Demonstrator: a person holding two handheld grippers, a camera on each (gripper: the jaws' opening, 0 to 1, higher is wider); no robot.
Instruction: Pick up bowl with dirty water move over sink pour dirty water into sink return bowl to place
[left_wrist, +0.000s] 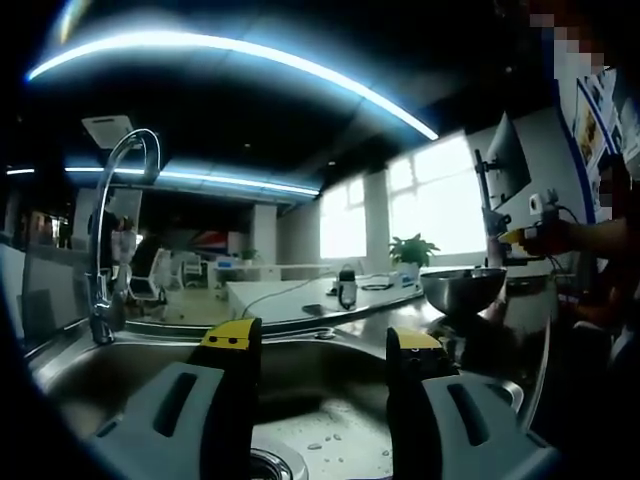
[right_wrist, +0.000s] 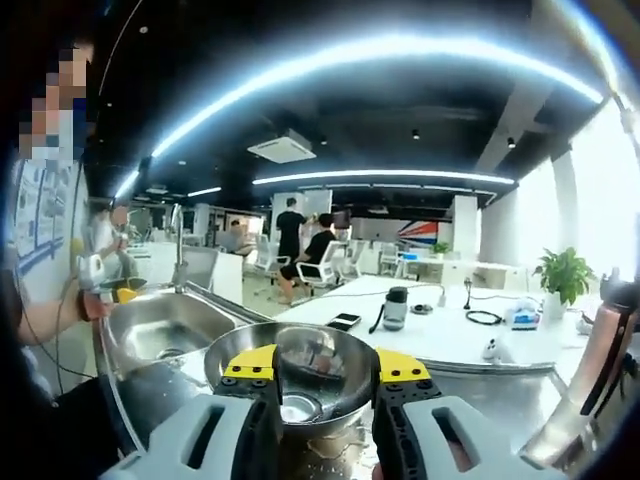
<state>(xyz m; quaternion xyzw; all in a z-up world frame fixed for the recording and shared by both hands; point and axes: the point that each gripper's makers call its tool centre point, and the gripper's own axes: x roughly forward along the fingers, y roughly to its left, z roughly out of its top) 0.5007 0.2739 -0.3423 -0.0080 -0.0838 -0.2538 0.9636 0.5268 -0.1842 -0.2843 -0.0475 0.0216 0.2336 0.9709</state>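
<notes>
**Hazards**

1. Spill on the lift. Caused by a shallow or off-centre hold on the round stainless-steel bowl (right_wrist: 300, 385); expect a smooth, curved wall to slip or tip once any water inside shifts. Cannot tell the water level from the glare inside.
2. Splash onto the steel counter (right_wrist: 500, 400) in transit. Caused by tilting before reaching the stainless-steel sink basin (right_wrist: 160, 335). Keep level until fully over the basin.
3. Collision. Caused by swinging toward the curved chrome faucet (left_wrist: 120, 200) at the basin's far-left corner, or into the left gripper (left_wrist: 320, 340), which hangs over the basin.
4. Knock-over. Caused by brushing the copper-coloured metal bottle (right_wrist: 600, 370) near the counter's right edge.

**Gripper state**

- Left gripper: 2 jaws spread wide, holding nothing, touching nothing; points down the basin toward the drain.
- Right gripper (right_wrist: 325, 365): 2 jaws spread, yellow tips level with the bowl's near rim, bowl visible through the gap. Looks wider than the gap, so judge no hold made yet. Cannot tell whether either tip touches the rim.

**Bowl location**

Stands upright on the counter, just beside the basin's right edge, directly ahead of the right gripper. Not yet lifted.
</notes>
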